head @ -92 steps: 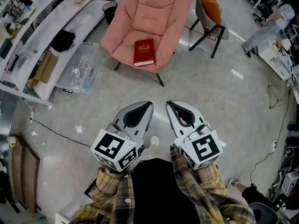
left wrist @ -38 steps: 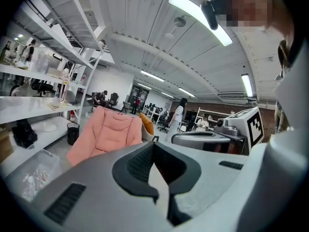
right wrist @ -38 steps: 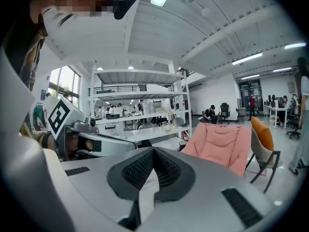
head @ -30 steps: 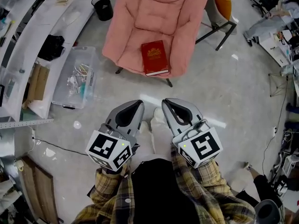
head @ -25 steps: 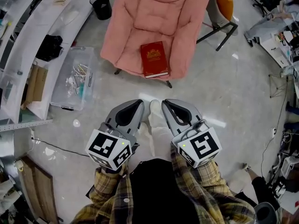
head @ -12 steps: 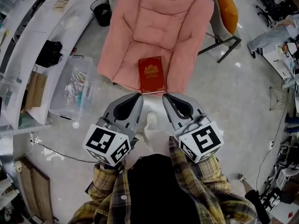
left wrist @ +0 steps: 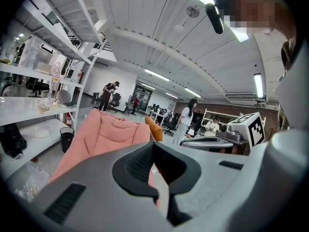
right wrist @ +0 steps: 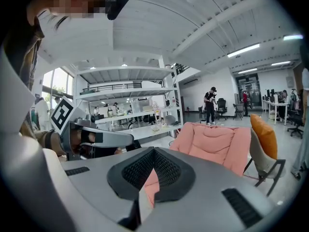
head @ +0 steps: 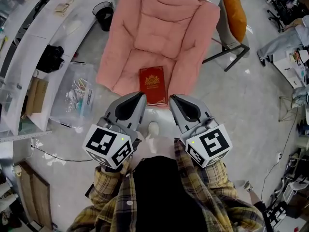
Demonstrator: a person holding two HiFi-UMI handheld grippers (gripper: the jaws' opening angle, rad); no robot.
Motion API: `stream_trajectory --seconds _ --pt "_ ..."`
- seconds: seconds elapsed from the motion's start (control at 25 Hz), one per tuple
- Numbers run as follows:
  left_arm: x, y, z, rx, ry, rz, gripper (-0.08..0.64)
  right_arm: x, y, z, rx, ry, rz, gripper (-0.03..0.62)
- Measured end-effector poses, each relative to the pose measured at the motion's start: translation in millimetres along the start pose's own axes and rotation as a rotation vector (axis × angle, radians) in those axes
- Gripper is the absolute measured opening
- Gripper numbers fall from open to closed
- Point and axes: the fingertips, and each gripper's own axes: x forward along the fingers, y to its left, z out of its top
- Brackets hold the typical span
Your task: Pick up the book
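Book: red hardback, lying flat on the front of the pink chair seat, frame centre. Left tongs and right tongs both clenched, empty, just short of it. Judged stiff, fairly heavy, slick cover. Pinch near edge; cushion should yield.

Open lab workspace: white shelving, office chairs, strip lights.

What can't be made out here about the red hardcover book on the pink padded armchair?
Red hardcover book: gold cover print too small to read, head view.
Same book: unseen in gripper views; left gripper and right gripper bodies block the seat.
Pink padded armchair: back cut off by top edge, head view.
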Motion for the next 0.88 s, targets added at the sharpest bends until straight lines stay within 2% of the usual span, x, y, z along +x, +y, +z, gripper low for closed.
stream_trajectory --seconds 0.44,0.68,0.88 --pt "18.0 32.9 11.7 -0.001 0.025 -0.022 0.005 32.9 -14.2 4.3 0.022 0.010 -0.027 0.015" --pt "29.4 77.7 25.8 -0.001 0.058 -0.087 0.005 74.2 -15.8 14.0 0.041 0.027 -0.101 0.015" --pt "39.9 119.2 51.6 0.037 0.080 -0.168 0.005 120.6 -18.3 28.4 0.072 0.012 -0.175 0.015"
